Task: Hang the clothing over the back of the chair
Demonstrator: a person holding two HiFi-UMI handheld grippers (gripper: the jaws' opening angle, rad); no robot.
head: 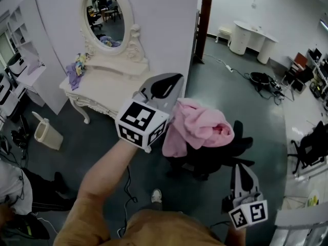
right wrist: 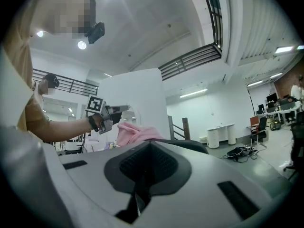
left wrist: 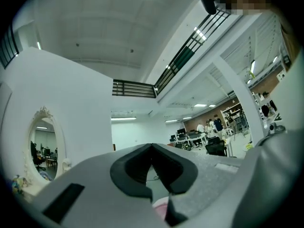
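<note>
The pink clothing (head: 197,127) lies bunched over the back of a black office chair (head: 225,155) in the middle of the head view. My left gripper (head: 171,81) is raised just left of and above the cloth, its jaws shut with nothing between them. In the left gripper view a sliver of the pink clothing (left wrist: 160,208) shows below the closed left gripper (left wrist: 152,148). The right gripper view shows the left gripper (right wrist: 124,108) above the pink clothing (right wrist: 135,133) and the chair back (right wrist: 190,145). My right gripper (head: 240,167) hovers low beside the chair, and the right gripper (right wrist: 149,144) is shut and empty.
A white dressing table (head: 102,81) with an oval mirror (head: 105,17) stands at the back left, a beige bin (head: 46,132) beside it. A wooden post (head: 204,24) stands behind. Cables (head: 264,81) lie on the floor, with another black chair (head: 312,147) at the right edge.
</note>
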